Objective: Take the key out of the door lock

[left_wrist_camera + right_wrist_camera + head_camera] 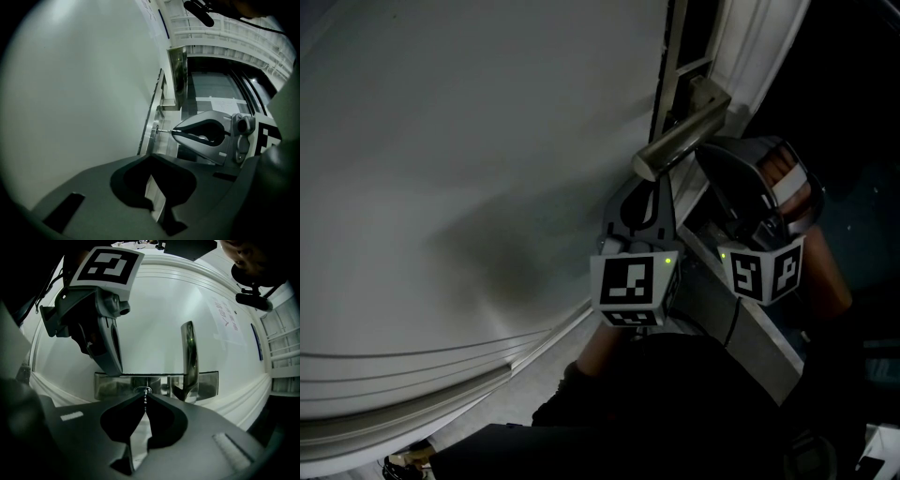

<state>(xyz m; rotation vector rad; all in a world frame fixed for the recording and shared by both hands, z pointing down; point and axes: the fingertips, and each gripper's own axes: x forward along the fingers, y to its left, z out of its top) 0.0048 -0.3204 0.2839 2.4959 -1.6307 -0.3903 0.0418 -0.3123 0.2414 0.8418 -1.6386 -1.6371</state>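
A thin metal key (145, 401) is pinched by its head in my right gripper (145, 397), which is shut on it. Its blade points at the lock cylinder (144, 390) in the steel plate (112, 385), just left of the lever handle (189, 357). From the left gripper view, a short stretch of the key blade (164, 131) shows between the plate (153, 131) and the right gripper (174, 132). My left gripper (152, 159) is shut and holds nothing, hovering close to the white door (469, 169) beside the lock. In the head view, both grippers sit under the handle (680, 139).
The door edge and frame (731, 56) run just right of the handle. The left gripper (105, 338) hangs close above-left of the lock plate. A dark floor area (862, 216) lies to the right, and a person's dark sleeve (675, 394) fills the lower middle.
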